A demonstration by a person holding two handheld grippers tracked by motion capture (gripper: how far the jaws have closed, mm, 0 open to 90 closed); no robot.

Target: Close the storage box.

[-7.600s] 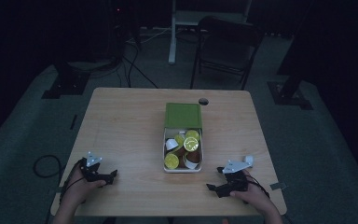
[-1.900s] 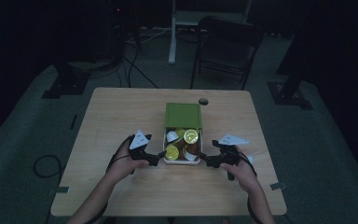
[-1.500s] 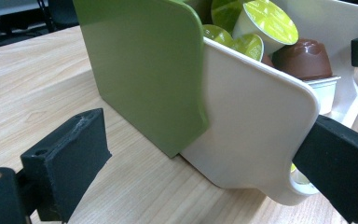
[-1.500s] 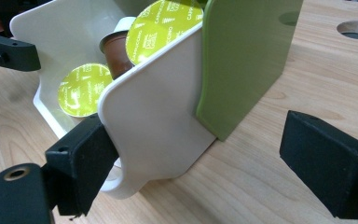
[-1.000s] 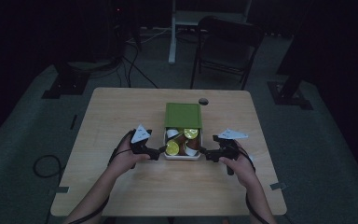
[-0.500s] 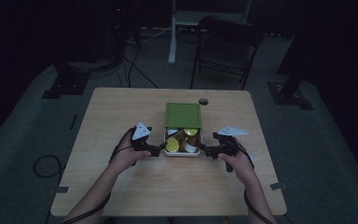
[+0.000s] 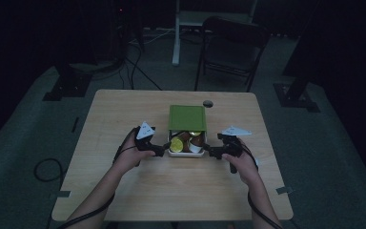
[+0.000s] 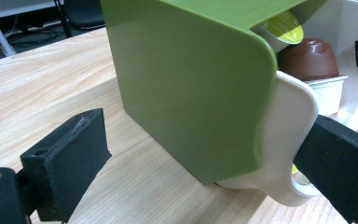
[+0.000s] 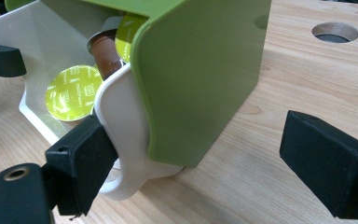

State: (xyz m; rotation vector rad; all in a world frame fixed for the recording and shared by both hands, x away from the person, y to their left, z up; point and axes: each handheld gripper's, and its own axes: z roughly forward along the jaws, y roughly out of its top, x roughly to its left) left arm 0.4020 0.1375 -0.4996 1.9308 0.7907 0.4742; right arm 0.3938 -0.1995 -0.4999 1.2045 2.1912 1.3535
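Observation:
A green box sleeve [image 7: 187, 117] stands mid-table with a white drawer [image 7: 186, 153] sticking out of its near end. The drawer holds yellow-green lidded capsules [image 7: 176, 143] and brown ones [image 7: 196, 140]. My left gripper [image 7: 158, 149] is at the drawer's left front corner and my right gripper [image 7: 211, 152] at its right front corner. In the left gripper view the left gripper [image 8: 207, 140] is open around the sleeve [image 8: 186, 84] and the drawer's white ear [image 8: 289, 135]. In the right gripper view the right gripper [image 9: 203, 149] is open around the sleeve [image 9: 200, 70] and the other ear [image 9: 121, 121].
A round hole [image 7: 208, 103] pierces the tabletop [image 7: 124, 109] just behind the box at the right. A dark folding chair [image 7: 231, 47] and stand legs are on the floor beyond the far edge. Bare wood lies left, right and in front of the box.
Both hands came in from the table's front corners to the drawer's sides. The drawer has slid farther into the green sleeve, so less of it sticks out.

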